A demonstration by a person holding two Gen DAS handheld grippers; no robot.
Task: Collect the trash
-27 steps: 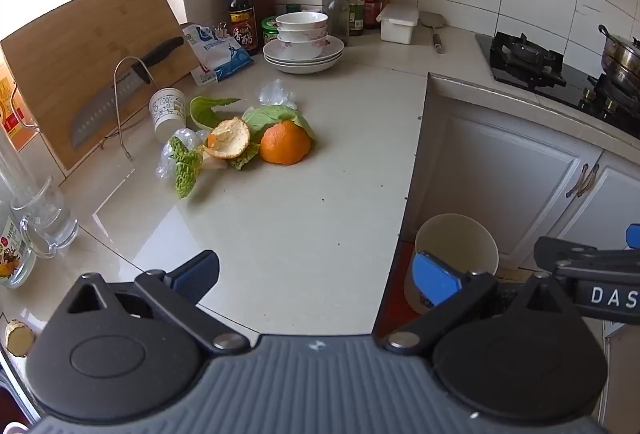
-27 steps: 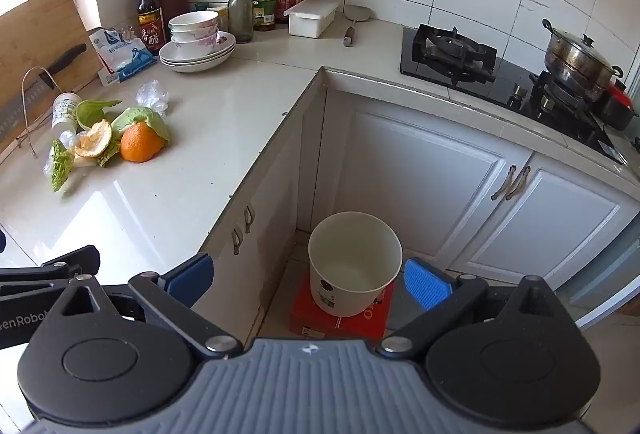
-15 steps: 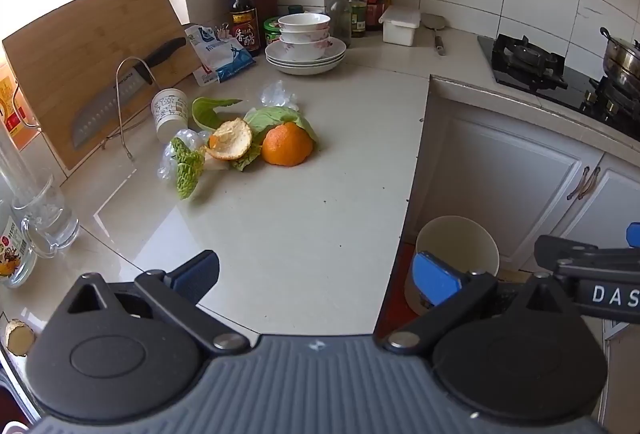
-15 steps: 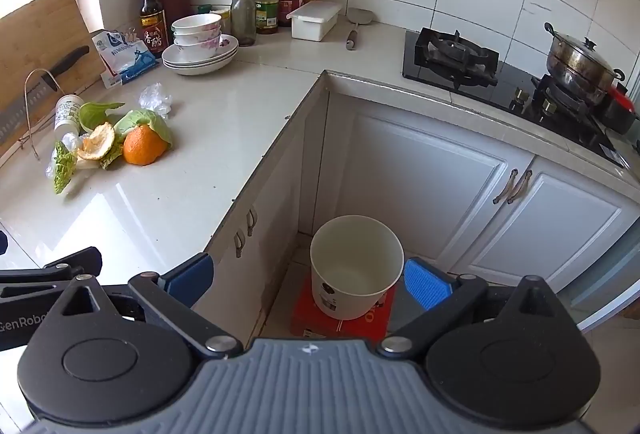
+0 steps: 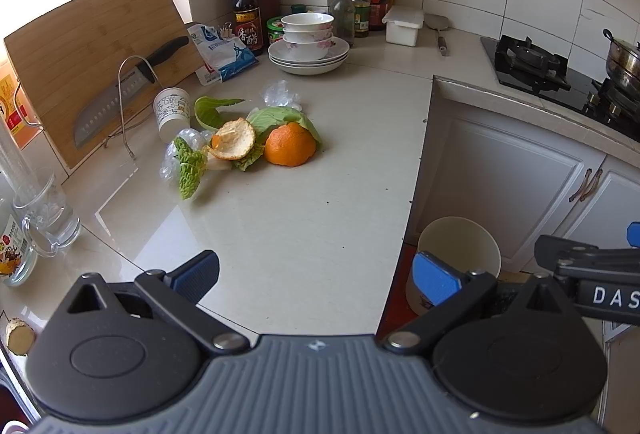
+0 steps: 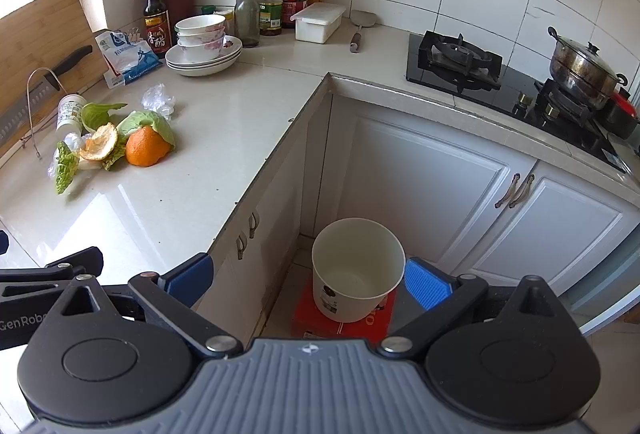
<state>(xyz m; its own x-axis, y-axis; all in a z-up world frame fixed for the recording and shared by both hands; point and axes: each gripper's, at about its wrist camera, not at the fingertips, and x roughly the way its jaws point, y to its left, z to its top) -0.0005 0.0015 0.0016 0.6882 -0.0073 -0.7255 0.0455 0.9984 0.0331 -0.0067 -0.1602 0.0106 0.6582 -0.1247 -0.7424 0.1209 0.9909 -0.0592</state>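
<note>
A heap of trash lies on the counter: an orange peel half (image 5: 289,145), a second peel (image 5: 234,140), cabbage leaves (image 5: 280,115), a green leaf scrap (image 5: 189,169), crumpled clear plastic (image 5: 280,94) and a tipped small paper cup (image 5: 172,111). The heap also shows in the right wrist view (image 6: 146,147). A white bin (image 6: 356,268) stands on a red box on the floor below the counter corner; it also shows in the left wrist view (image 5: 460,254). My left gripper (image 5: 316,276) is open and empty over the near counter. My right gripper (image 6: 306,280) is open and empty above the floor, near the bin.
A cutting board (image 5: 92,53) with a knife (image 5: 120,89) leans at the back left. Stacked bowls on plates (image 5: 308,45), bottles (image 5: 246,13) and a blue packet (image 5: 222,55) stand behind the heap. Glasses (image 5: 48,209) sit at the left. A stove (image 6: 460,59) with a pot (image 6: 582,67) is at the right.
Both grippers have drifted slightly forward towards the counter. Nothing was taken hold of; the trash and the bin have not moved.
</note>
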